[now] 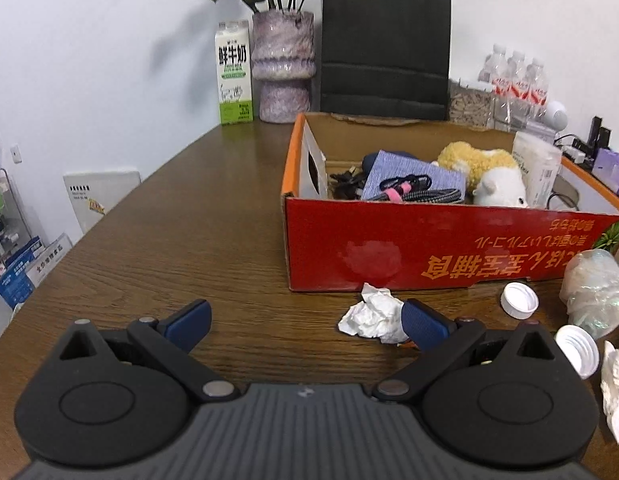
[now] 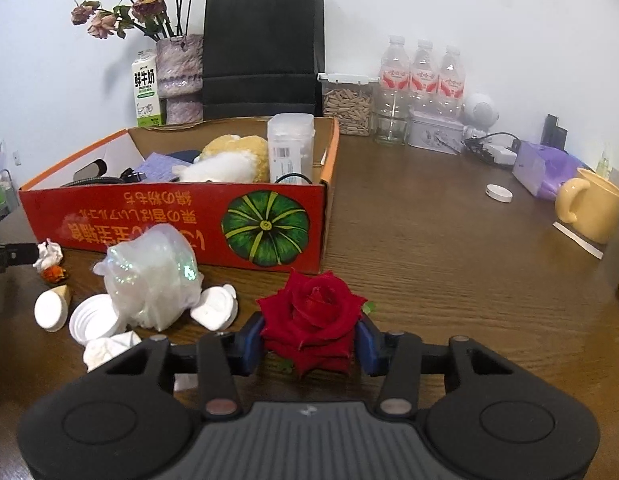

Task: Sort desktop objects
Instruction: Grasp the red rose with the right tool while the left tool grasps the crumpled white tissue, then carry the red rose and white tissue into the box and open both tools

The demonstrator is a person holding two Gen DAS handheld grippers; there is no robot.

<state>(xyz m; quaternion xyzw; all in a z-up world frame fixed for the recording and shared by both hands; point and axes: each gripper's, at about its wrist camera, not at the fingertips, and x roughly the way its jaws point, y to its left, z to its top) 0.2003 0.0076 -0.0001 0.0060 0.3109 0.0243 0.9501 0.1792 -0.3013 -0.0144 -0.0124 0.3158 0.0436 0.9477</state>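
Left wrist view first: the left claw (image 1: 305,322) is tilted down over the brown tabletop (image 1: 197,240), fingers spread wide with nothing between them. Its right pad is touching a crumpled tissue (image 1: 371,314) at about 1 o'clock, just in front of the red cardboard box (image 1: 389,240). A white cap (image 1: 519,299) sits off at 2 o'clock.

Right wrist view: the right claw (image 2: 310,342) also angles downward, and its blue pads are pressed against both sides of a red rose (image 2: 311,316) lying on the tabletop, just in front of the box's pumpkin corner. A clear plastic wad (image 2: 151,280) sits at 10 o'clock, a yellow mug (image 2: 589,204) at 2.
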